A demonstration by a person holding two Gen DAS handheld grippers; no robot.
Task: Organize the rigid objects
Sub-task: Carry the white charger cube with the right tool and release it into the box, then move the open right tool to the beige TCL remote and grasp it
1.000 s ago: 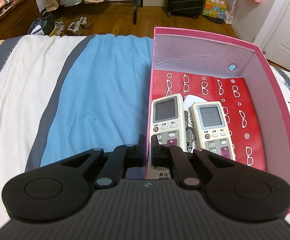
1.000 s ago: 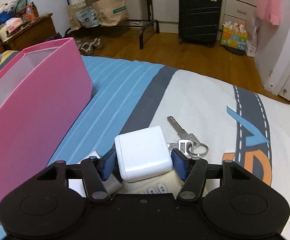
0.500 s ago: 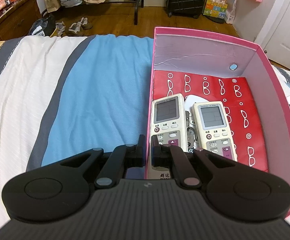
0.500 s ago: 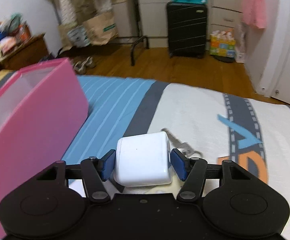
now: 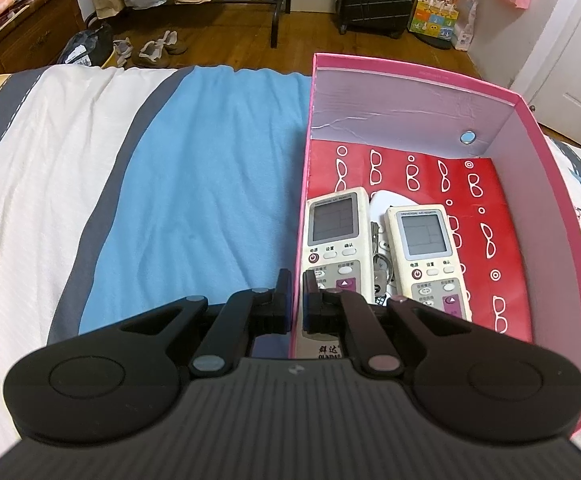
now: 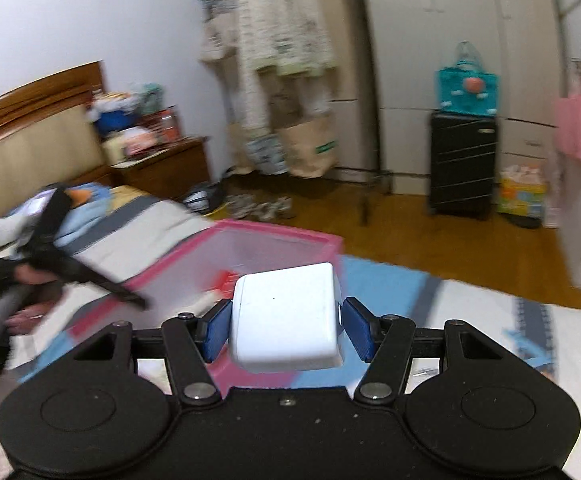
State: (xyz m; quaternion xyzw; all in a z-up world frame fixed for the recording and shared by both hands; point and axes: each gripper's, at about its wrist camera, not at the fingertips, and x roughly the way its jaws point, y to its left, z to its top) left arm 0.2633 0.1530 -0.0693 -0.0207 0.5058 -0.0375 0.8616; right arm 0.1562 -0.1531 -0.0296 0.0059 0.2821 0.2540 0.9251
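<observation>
A pink box (image 5: 566,216) with a red patterned floor lies on the bed. Inside it are two white remotes (image 5: 334,236) (image 5: 428,256) with keys (image 5: 380,264) between them. My left gripper (image 5: 297,292) is shut on the box's near-left wall, one finger on each side. My right gripper (image 6: 286,322) is shut on a white charger block (image 6: 286,316) and holds it in the air over the near side of the pink box (image 6: 274,236). The left gripper and the hand holding it show blurred at the left of the right wrist view (image 6: 50,256).
The bed has a blue, grey and white striped cover (image 5: 194,184). Beyond it are a wood floor, a black suitcase (image 6: 462,172), a clothes rack with paper bags (image 6: 286,120), shoes (image 5: 158,46) and a wooden nightstand (image 5: 22,36).
My right gripper has lifted the white charger off the bed and swung it left, up over the pink box. The left gripper has kept its hold on the box wall.
</observation>
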